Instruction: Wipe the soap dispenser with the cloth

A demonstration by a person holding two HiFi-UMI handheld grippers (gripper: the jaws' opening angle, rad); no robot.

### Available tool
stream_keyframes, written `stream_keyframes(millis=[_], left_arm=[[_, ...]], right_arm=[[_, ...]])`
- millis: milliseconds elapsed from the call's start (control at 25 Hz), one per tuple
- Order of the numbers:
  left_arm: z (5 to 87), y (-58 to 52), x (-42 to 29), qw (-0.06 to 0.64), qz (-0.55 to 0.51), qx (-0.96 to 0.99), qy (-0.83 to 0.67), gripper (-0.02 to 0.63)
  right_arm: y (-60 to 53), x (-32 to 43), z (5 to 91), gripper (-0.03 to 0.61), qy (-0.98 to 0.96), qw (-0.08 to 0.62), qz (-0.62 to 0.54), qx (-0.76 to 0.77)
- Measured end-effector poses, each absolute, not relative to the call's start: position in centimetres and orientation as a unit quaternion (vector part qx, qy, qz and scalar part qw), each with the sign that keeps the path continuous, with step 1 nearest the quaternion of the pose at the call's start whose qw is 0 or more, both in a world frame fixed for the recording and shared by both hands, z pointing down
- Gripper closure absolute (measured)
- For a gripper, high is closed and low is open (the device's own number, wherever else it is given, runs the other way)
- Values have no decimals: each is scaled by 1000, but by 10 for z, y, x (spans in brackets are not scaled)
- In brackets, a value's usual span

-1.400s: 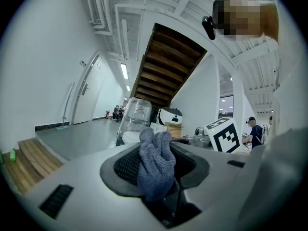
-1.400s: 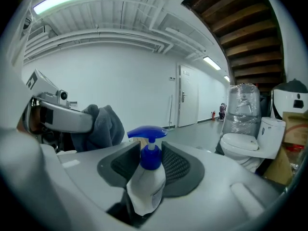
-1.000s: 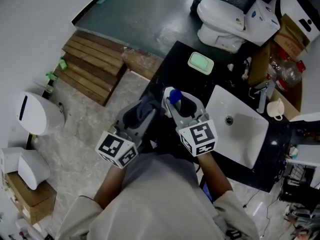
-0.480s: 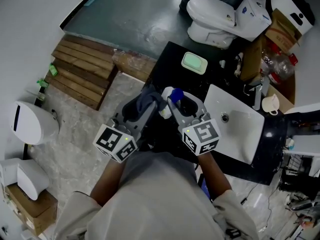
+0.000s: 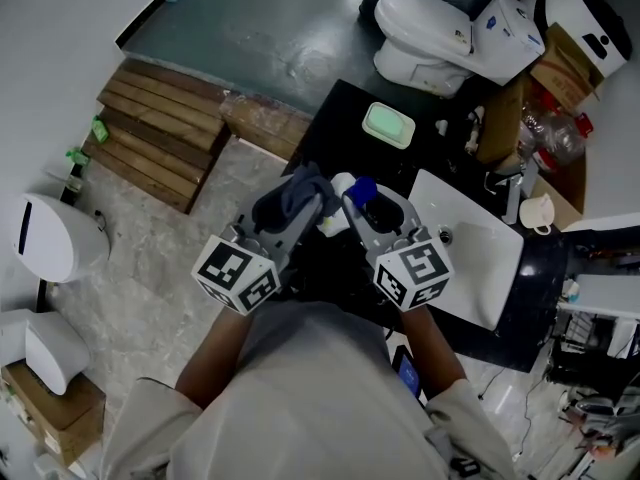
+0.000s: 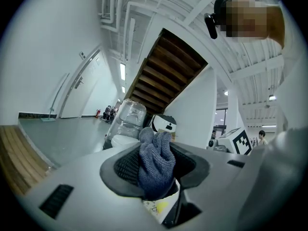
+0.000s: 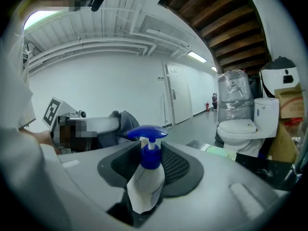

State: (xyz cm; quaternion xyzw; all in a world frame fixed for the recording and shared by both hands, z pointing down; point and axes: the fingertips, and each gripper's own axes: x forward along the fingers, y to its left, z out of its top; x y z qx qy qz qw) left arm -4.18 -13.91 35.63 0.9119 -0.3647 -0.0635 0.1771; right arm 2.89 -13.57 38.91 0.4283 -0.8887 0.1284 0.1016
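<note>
My right gripper (image 5: 364, 206) is shut on the soap dispenser (image 5: 338, 218), a white bottle with a blue pump head (image 5: 361, 189). In the right gripper view the soap dispenser (image 7: 144, 184) stands upright between the jaws of the right gripper (image 7: 150, 174). The left gripper (image 5: 302, 206) is shut on a grey-blue cloth (image 5: 299, 190), which bunches out past its fingertips against the bottle's left side. Seen from the left gripper view, the cloth (image 6: 156, 163) fills the jaws and a bit of the bottle's label (image 6: 161, 207) shows just below it. Both are held above the counter's near left corner.
A black counter (image 5: 335, 118) holds a white sink (image 5: 480, 258) and a green soap dish (image 5: 388, 125). A faucet (image 5: 514, 190) and a white cup (image 5: 541, 209) stand at the sink's far side. A toilet (image 5: 425, 28), cardboard boxes (image 5: 520, 108) and a wooden pallet (image 5: 160, 138) lie beyond.
The left gripper has carried the cloth up and to the right, closer against the dispenser. The right gripper keeps the bottle almost still.
</note>
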Motion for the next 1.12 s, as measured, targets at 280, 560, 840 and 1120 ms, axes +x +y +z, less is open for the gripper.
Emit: stream_keyframes(millis=[280,560,840,1120], left_arm=[[366,-148,-26,178,-51,917,-354,466],[374,-150,-17,186,-38,920,-343,465],[380,-152,-14,192,-32,921,-338,465],[387,-154,-13,201,-29,920,-335,465]], right_arm=[[-135,35,390,453,-888,99,133,429],[-135,36,390,453,-889,93,136,428],[-134,38,391,453,-889,85,141,427],[-133,40,391,453,-889,81,146,427]])
